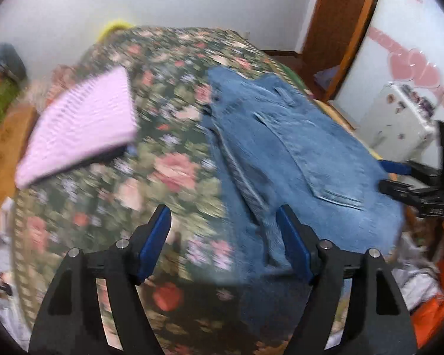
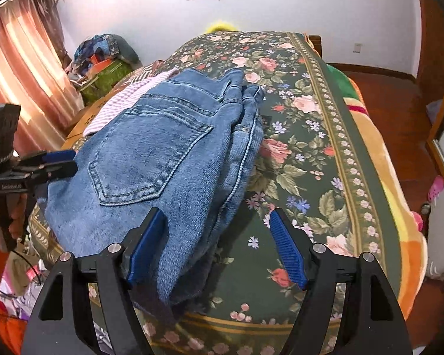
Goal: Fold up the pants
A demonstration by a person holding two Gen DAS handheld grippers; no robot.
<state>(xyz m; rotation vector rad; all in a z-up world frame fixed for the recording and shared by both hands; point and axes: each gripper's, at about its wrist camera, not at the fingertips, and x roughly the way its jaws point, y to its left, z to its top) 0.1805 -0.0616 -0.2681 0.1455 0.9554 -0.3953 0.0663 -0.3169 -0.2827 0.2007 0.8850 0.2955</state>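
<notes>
Blue jeans [image 2: 151,153] lie folded on the floral bedspread [image 2: 305,153], back pocket up, near the bed's front edge. My right gripper [image 2: 216,216] hovers open over their right edge. Its left pad [image 2: 145,245] is above the denim and its right pad [image 2: 287,251] above bare bedspread. My left gripper [image 1: 222,216] is open over the left edge of the jeans [image 1: 296,148], in a blurred picture; no pad presses cloth. Each view shows the other gripper at the jeans' far side: the right gripper [image 1: 395,177] and the left gripper [image 2: 60,162].
A folded pink striped garment [image 1: 80,124] lies on the bed left of the jeans, partly hidden behind them in the right wrist view. A white cabinet [image 1: 399,118] and a wooden door frame [image 1: 340,29] stand to one side, curtains [image 2: 20,68] and piled clutter [image 2: 103,59] to the other.
</notes>
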